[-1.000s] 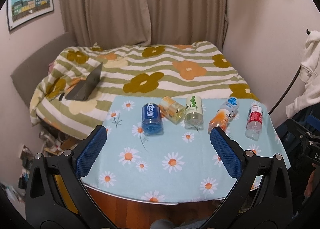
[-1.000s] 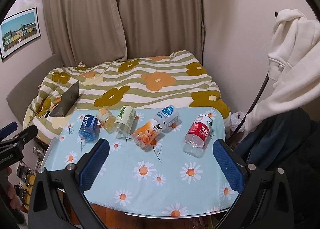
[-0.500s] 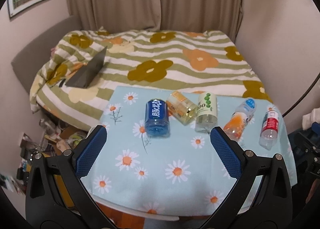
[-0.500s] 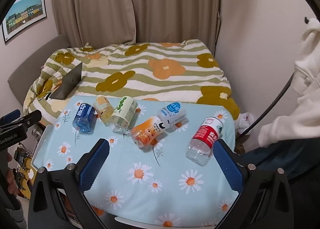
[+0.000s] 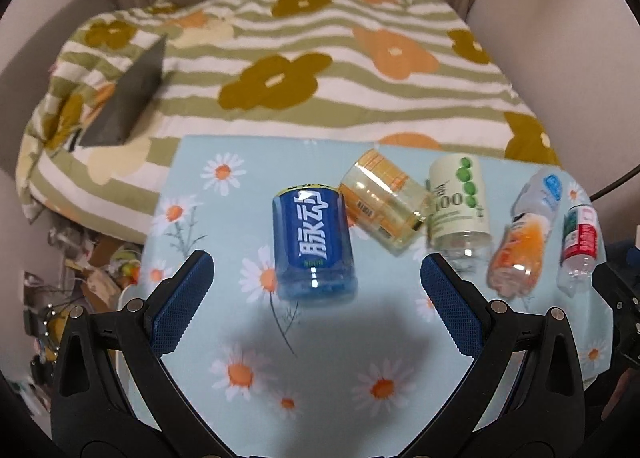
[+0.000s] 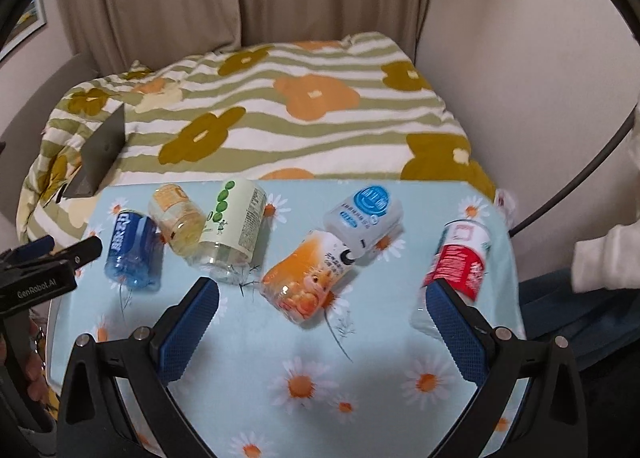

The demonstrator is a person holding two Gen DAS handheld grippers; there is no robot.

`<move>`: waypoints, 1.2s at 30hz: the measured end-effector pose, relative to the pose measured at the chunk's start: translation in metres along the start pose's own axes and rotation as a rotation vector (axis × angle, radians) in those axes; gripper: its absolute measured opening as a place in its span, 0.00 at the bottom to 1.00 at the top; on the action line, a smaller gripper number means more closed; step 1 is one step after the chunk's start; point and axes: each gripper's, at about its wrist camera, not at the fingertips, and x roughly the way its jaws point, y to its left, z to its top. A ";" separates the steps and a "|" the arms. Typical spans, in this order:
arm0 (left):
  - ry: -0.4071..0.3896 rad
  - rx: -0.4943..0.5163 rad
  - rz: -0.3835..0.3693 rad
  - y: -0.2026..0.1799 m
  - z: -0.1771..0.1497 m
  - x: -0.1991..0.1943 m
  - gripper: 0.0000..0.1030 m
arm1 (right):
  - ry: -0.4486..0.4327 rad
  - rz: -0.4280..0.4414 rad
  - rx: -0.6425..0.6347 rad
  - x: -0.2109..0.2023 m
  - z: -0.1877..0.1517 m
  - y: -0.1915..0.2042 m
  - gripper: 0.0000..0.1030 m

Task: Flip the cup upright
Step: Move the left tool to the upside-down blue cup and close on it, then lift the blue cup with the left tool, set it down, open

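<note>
Several cut-bottle cups lie on their sides in a row on the daisy tablecloth [image 5: 320,370]. A blue cup [image 5: 312,242] lies straight ahead of my open, empty left gripper [image 5: 316,278], between its fingertips' line. Right of the blue cup lie a yellow cup [image 5: 384,206], a cream green-dotted cup [image 5: 458,206], an orange cup [image 5: 516,254] and a red cup [image 5: 580,242]. In the right wrist view, my open, empty right gripper [image 6: 320,306] hovers just short of the orange cup [image 6: 308,278], with the white-blue cup [image 6: 362,218] behind it and the red cup [image 6: 460,258] by its right finger.
A bed with a striped flower quilt [image 5: 320,70] lies behind the table, with a dark laptop [image 5: 128,98] on it. Clutter sits on the floor at the left [image 5: 92,266]. The left gripper shows in the right wrist view [image 6: 36,278]. White clothing hangs at the right [image 6: 600,258].
Both grippers have moved forward and down toward the table. The blue cup now looms large before the left gripper, the orange cup before the right. The cups have not moved.
</note>
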 end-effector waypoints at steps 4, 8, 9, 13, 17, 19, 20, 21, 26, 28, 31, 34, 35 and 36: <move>0.052 0.015 -0.024 0.000 0.010 0.033 1.00 | 0.044 -0.018 0.025 0.024 0.005 0.006 1.00; 0.112 0.012 -0.040 -0.001 0.012 0.060 1.00 | 0.081 -0.033 0.048 0.045 0.010 0.009 1.00; 0.126 0.012 -0.042 -0.001 0.012 0.065 1.00 | 0.084 -0.036 0.052 0.048 0.010 0.009 1.00; 0.157 0.017 -0.045 -0.002 0.009 0.081 1.00 | 0.099 -0.049 0.061 0.057 0.011 0.009 1.00; 0.184 0.012 -0.053 0.000 0.007 0.092 0.93 | 0.113 -0.049 0.064 0.064 0.011 0.010 1.00; 0.193 0.007 -0.057 0.002 0.006 0.096 0.82 | 0.120 -0.047 0.063 0.068 0.011 0.012 1.00; 0.199 0.006 -0.055 0.003 0.005 0.098 0.74 | 0.123 -0.045 0.061 0.069 0.010 0.013 1.00; 0.205 0.006 -0.059 0.004 0.005 0.099 0.70 | 0.125 -0.044 0.057 0.070 0.010 0.014 1.00; 0.199 -0.010 -0.069 0.009 0.002 0.097 0.69 | 0.129 -0.038 0.044 0.071 0.008 0.019 1.00; 0.196 -0.013 -0.071 0.011 0.000 0.095 0.69 | 0.129 -0.035 0.040 0.070 0.007 0.020 1.00; 0.188 -0.013 -0.072 0.011 -0.003 0.088 0.69 | 0.124 -0.031 0.032 0.066 0.006 0.021 1.00; 0.175 -0.015 -0.076 0.010 -0.007 0.077 0.69 | 0.116 -0.025 0.026 0.060 0.004 0.021 1.00; 0.169 -0.016 -0.077 0.009 -0.009 0.073 0.69 | 0.113 -0.023 0.025 0.058 0.004 0.021 1.00; 0.163 -0.016 -0.077 0.009 -0.011 0.067 0.69 | 0.108 -0.020 0.023 0.055 0.003 0.021 1.00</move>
